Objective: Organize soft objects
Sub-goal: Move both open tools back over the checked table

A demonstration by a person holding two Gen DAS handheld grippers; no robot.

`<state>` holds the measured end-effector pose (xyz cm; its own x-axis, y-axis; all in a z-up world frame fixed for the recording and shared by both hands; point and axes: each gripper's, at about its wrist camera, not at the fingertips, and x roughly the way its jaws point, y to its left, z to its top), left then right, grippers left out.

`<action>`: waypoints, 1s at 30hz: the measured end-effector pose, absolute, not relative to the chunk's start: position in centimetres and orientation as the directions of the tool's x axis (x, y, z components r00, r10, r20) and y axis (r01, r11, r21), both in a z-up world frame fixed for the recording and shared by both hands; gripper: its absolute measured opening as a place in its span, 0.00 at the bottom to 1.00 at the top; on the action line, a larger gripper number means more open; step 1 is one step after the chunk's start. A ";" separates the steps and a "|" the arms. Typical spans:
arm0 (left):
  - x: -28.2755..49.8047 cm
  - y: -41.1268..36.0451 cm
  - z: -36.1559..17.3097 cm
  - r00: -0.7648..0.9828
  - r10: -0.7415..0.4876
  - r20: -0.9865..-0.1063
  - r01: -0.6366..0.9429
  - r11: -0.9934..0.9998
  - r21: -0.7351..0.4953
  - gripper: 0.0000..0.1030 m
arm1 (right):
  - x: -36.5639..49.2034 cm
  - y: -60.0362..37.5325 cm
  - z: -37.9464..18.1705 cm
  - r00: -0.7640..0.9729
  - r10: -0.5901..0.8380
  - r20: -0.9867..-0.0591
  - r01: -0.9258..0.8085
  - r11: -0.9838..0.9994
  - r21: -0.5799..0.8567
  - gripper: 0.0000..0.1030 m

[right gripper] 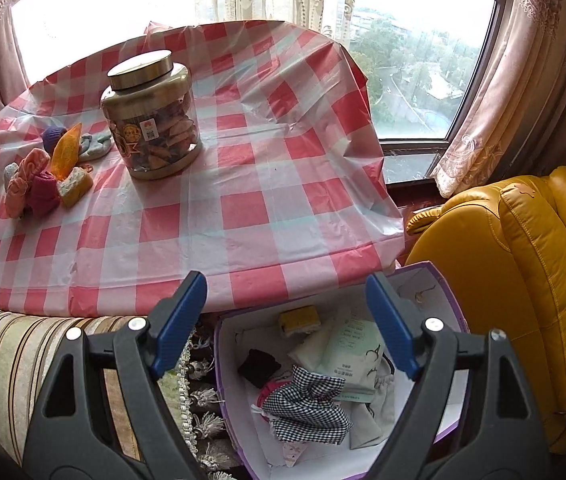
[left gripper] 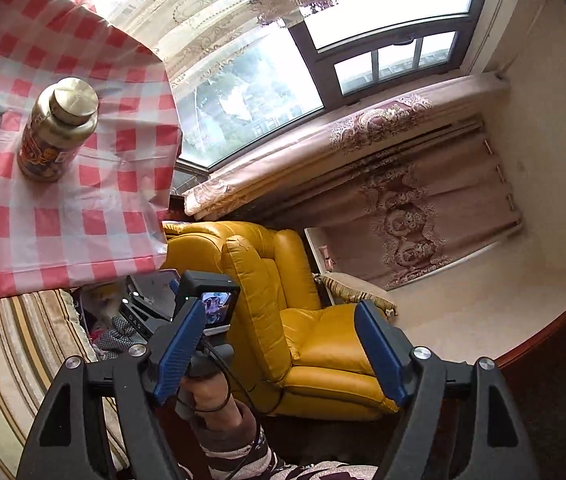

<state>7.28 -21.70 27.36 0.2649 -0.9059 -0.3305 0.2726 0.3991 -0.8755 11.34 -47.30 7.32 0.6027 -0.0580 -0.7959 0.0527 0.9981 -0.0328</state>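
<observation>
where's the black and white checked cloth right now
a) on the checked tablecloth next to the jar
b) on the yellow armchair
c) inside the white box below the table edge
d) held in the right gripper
c: the right wrist view shows the black and white checked cloth lying inside the white box, below the table edge, with the right gripper empty above it.
</observation>
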 end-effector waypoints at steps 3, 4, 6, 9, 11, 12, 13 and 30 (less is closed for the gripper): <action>7.2 -21.5 28.1 0.308 -0.882 -0.357 0.286 0.443 -0.850 0.75 | 11.5 -46.9 7.3 0.604 -0.057 -0.795 0.045 0.998 -0.037 0.81; 7.2 -21.4 28.3 0.299 -0.884 -0.360 0.292 0.444 -0.847 0.75 | 11.6 -46.7 7.2 0.601 -0.056 -0.798 0.042 0.998 -0.039 0.81; 7.1 -20.5 28.3 0.313 -0.878 -0.361 0.295 0.451 -0.842 0.75 | 11.8 -46.2 7.1 0.594 -0.058 -0.803 0.037 0.998 -0.045 0.81; 7.8 -18.5 27.9 0.334 -0.868 -0.368 0.238 0.455 -0.858 0.75 | 12.0 -45.6 7.4 0.599 -0.052 -0.799 0.028 0.999 -0.044 0.81; 7.8 -17.4 28.1 0.376 -0.852 -0.364 0.225 0.465 -0.856 0.75 | 12.0 -45.1 7.8 0.609 -0.047 -0.791 0.018 0.999 -0.045 0.81; 7.9 -17.2 28.1 0.380 -0.850 -0.366 0.223 0.468 -0.855 0.75 | 12.0 -44.8 7.8 0.609 -0.045 -0.792 0.014 0.999 -0.046 0.81; 8.0 -17.3 28.0 0.373 -0.850 -0.371 0.220 0.470 -0.855 0.75 | 12.2 -44.6 7.8 0.605 -0.043 -0.795 0.010 0.999 -0.047 0.81; 8.0 -14.2 27.4 0.387 -0.832 -0.397 0.272 0.515 -0.813 0.75 | 13.6 -39.5 8.1 0.591 -0.003 -0.806 -0.074 0.996 -0.058 0.81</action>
